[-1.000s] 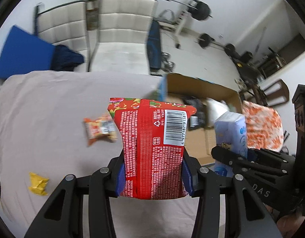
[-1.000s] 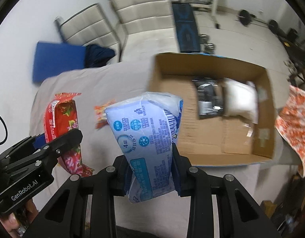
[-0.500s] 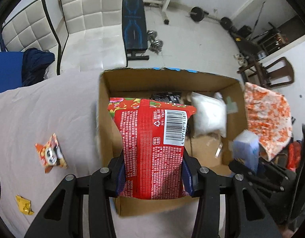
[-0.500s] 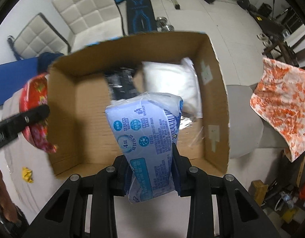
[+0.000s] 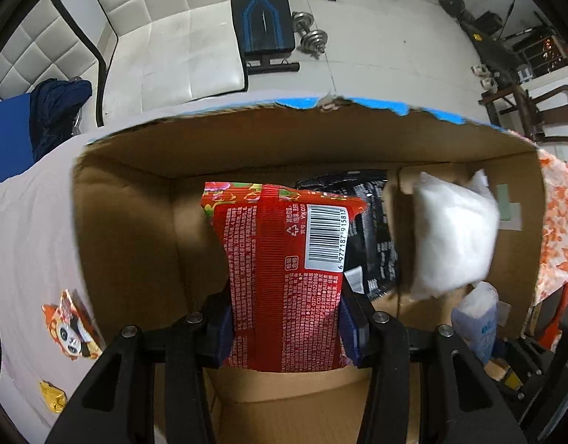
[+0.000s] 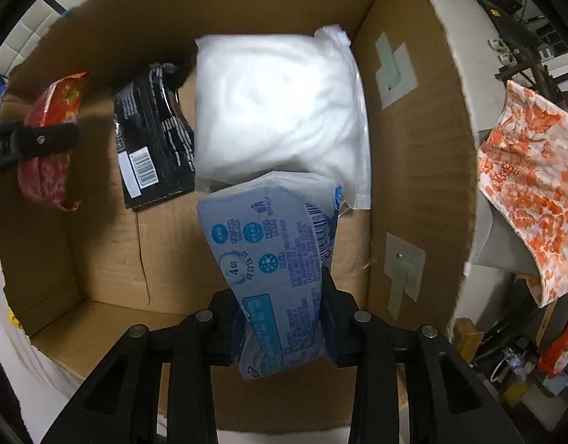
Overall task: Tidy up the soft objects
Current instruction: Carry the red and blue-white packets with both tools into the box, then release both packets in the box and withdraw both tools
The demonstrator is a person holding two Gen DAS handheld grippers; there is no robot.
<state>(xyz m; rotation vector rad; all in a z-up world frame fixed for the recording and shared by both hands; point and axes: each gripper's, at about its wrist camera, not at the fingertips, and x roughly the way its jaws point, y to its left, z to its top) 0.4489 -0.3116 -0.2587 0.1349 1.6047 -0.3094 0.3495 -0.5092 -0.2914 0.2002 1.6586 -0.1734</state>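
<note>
- The red snack packet [image 5: 284,277] is being held upright between the closed jaws of the left gripper [image 5: 286,327], inside the left end of the cardboard box [image 5: 247,148] and above its floor.
- The pale blue tissue pack [image 6: 273,270] is being clamped by the right gripper [image 6: 284,327], whose pads are still pressing its lower half although the jaws have just been easing apart; it is hanging over the box floor, just in front of the white soft bag [image 6: 280,111].
- Bare cardboard is being shown below each held item (left of the black pouch [image 6: 151,137] for the red packet, in front of the white bag for the tissue pack), so these spots are being judged the right landing places.
- Each pack is best being lowered until its bottom edge is resting on the floor before the jaws are being opened, so that a drop or a topple is being avoided.
- The grippers are best being kept apart from each other and from the box walls, since both are being worked in one box.
- The jaws should be opened fully and lifted straight up, lest the soft wrappers be dragged out.
- The cartoon snack packet [image 5: 71,327] and the yellow wrapper [image 5: 53,396] are lying on the cloth outside the box, and are being judged as work left to do.
</note>
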